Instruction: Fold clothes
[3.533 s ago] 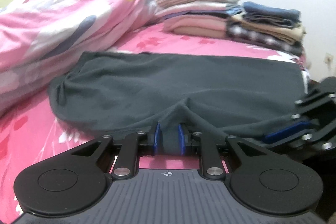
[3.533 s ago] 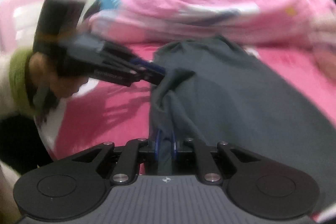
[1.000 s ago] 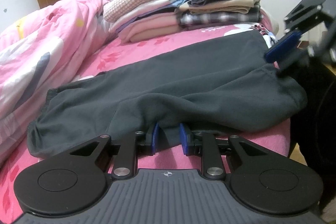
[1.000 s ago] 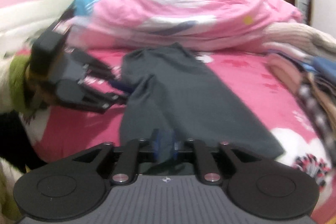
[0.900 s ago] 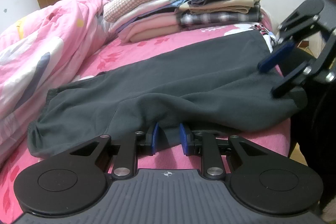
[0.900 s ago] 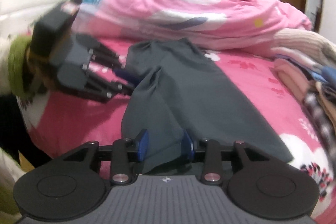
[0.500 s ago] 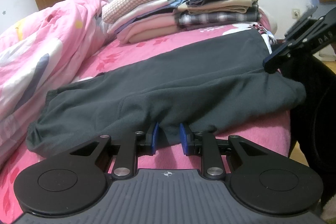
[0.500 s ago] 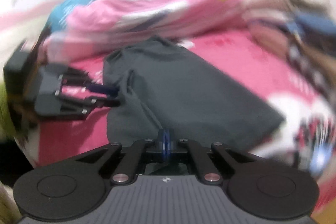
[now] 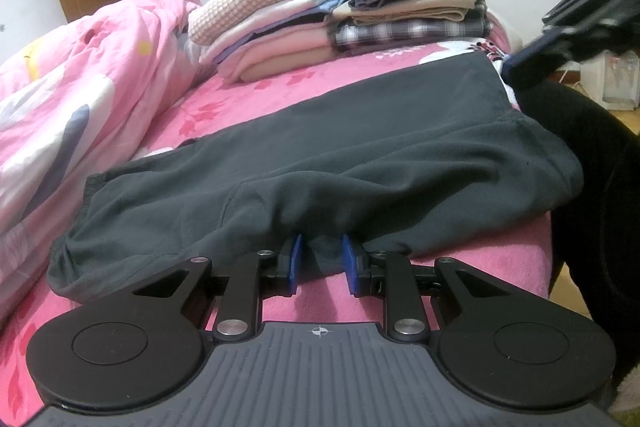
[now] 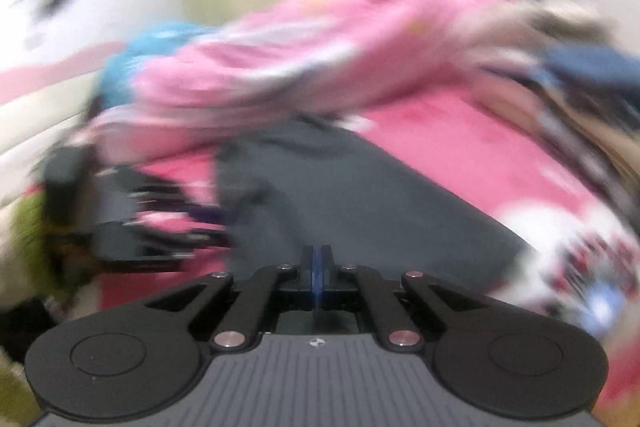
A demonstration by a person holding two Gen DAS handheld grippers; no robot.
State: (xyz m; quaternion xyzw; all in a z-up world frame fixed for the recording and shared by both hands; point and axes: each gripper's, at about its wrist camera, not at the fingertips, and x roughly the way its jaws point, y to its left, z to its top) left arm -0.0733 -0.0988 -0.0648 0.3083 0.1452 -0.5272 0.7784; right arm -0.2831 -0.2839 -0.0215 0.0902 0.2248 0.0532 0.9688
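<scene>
Between the blue pads of the left tool (image 9: 319, 261) sits a bunched fold of the dark grey garment (image 9: 360, 155), which the pads pinch at its near edge. Ahead of that tool the garment lies stretched across the pink bed sheet (image 9: 256, 95), one end crumpled to the tool's left, the other hanging off the bed edge to its right. Beyond it, two stacks of folded clothes (image 9: 340, 19) rest at the far end of the bed, and a rumpled pink duvet (image 9: 80, 79) fills the left side. The right tool (image 10: 317, 267) has its pads pressed fully together with nothing between them; the garment (image 10: 340, 195) spreads out just ahead of it. Its view is heavily blurred. Up at the far right of the left tool's view, the right tool (image 9: 532, 61) hovers above the garment's end.
</scene>
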